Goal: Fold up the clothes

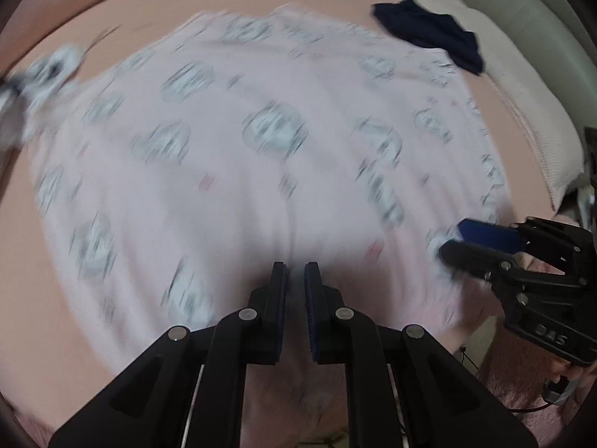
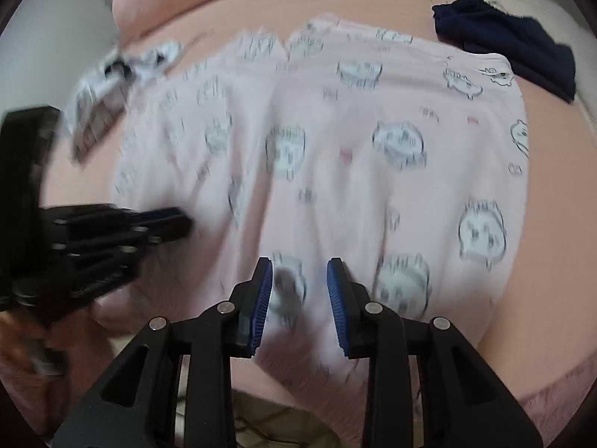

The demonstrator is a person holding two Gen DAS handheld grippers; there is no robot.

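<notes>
a: pink printed garment point(image 1: 261, 156) spread flat on the bed point(image 1: 123, 33), stretching ahead of both grippers, near hem right under the fingertips.

b: left gripper point(image 1: 296, 280) nearly closed, only a thin slit between the pads. cloth in that slit? cannot tell through the blur.

a: right gripper point(image 2: 299, 283) partly open over the hem, nothing pressed between the pads, fabric visible through the gap.

b: seen from the left wrist, right gripper out to the right at the garment's edge. seen from the right wrist, left gripper off to the left at the opposite edge.

a: risks from here?

b: probably a pinch on just the top layer, leaving the lower layer behind and spoiling the fold. soft cloth, easy to bunch.

a: also uneven lifting, one side ahead of the other, giving a skewed crease.

b: navy garment point(image 2: 511, 56) far ahead of the right gripper, touching the far corner of the pink one. likely dragged along or trapped under a fold carried that far.

a: small grey-and-white item point(image 2: 112, 86) ahead of the left gripper, just beside the far left corner. same worry there.
</notes>
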